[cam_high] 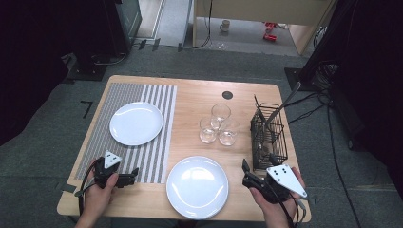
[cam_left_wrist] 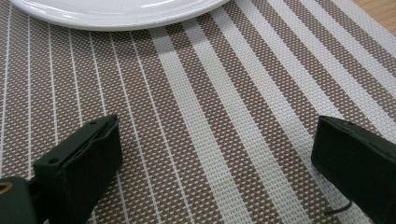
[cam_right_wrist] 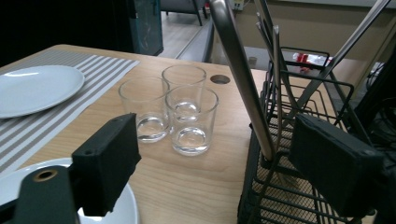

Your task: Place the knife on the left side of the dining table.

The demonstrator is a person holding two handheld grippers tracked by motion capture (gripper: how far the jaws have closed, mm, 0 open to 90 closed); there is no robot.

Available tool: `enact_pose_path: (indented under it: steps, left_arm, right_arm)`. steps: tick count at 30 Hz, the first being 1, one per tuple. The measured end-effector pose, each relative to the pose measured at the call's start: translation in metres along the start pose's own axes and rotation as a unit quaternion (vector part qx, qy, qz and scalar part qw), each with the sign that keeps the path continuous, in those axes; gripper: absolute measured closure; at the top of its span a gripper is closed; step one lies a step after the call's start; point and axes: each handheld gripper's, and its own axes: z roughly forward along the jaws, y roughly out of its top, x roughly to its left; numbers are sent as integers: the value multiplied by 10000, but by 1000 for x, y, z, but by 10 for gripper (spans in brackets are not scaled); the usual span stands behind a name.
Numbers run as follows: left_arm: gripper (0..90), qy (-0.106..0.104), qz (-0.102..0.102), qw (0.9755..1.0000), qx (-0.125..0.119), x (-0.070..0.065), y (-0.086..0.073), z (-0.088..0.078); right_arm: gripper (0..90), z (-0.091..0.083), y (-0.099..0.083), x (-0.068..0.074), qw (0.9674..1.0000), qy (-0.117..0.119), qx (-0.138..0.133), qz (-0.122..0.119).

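Fingers (cam_right_wrist: 105, 163) of the right gripper (cam_high: 248, 175) stand apart with nothing pressed between them. In the right gripper view, a steel utensil handle (cam_right_wrist: 240, 79) rises in the gap between them, leaning out of the black wire basket (cam_right_wrist: 299, 196); no finger touches it. The basket's near corner sits between the two fingers in that view, and further utensil shafts (cam_right_wrist: 275, 70) stand in the basket behind the first.

In the high view, the right gripper is held at the near right of the table (cam_high: 199, 102), just beside the near end of the basket (cam_high: 270, 135), with its fingers pointing away from the person. The near plate (cam_high: 197, 186) lies just left of this gripper. Three empty glasses (cam_high: 219, 125) stand clustered mid-table, left of the basket, touching or nearly touching each other.

Fingers (cam_left_wrist: 81, 163) of the left gripper (cam_high: 128, 176) are spread wide and empty. They hang over the striped mat (cam_left_wrist: 210, 116); whether they touch it cannot be told. The far plate (cam_left_wrist: 116, 11) lies on the mat ahead of them. In the high view, the left gripper sits at the near left of the table, over the mat's near edge (cam_high: 142, 161), its fingers pointing toward the near plate.
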Motion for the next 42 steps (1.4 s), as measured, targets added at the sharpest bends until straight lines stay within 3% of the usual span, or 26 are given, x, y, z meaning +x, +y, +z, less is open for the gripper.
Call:
enact_pose_path:
  steps: [2, 4, 9, 13, 14, 17, 21, 28, 36, 42]
  left_arm:
    - [19, 0, 0, 10000, 0, 0, 0, 0]
    - [19, 1, -1, 10000, -1, 0, 0, 0]
    - [19, 0, 2, 10000, 2, 0, 0, 0]
    - [19, -1, 4, 10000, 4, 0, 0, 0]
    - [19, -1, 5, 10000, 4, 0, 0, 0]
    - [19, 0, 4, 10000, 4, 0, 0, 0]
    - [19, 0, 4, 10000, 5, 0, 0, 0]
    - [19, 1, 2, 10000, 0, 0, 0, 0]
    - [19, -1, 3, 10000, 6, 0, 0, 0]
    - [19, -1, 2, 10000, 5, 0, 0, 0]
  right_arm:
    - [232, 2, 0, 1, 9999, -100, -31, -51]
    - [365, 4, 1, 1, 9997, -222, -80, -76]
    - [497, 8, 1, -1, 9980, -539, -124, -296]
    - [658, 10, 2, -7, 9979, -510, -130, -368]
    - [708, 10, 4, -12, 9987, -359, -151, -325]
    - [721, 8, 5, -15, 9993, -242, -170, -220]
    - [750, 10, 8, -19, 9990, -228, -187, -328]
    - [782, 11, 14, -28, 9986, -335, -244, -316]
    - [817, 16, 19, -52, 9977, -532, -426, -11]
    - [817, 19, 17, -59, 9972, -624, -412, 87]
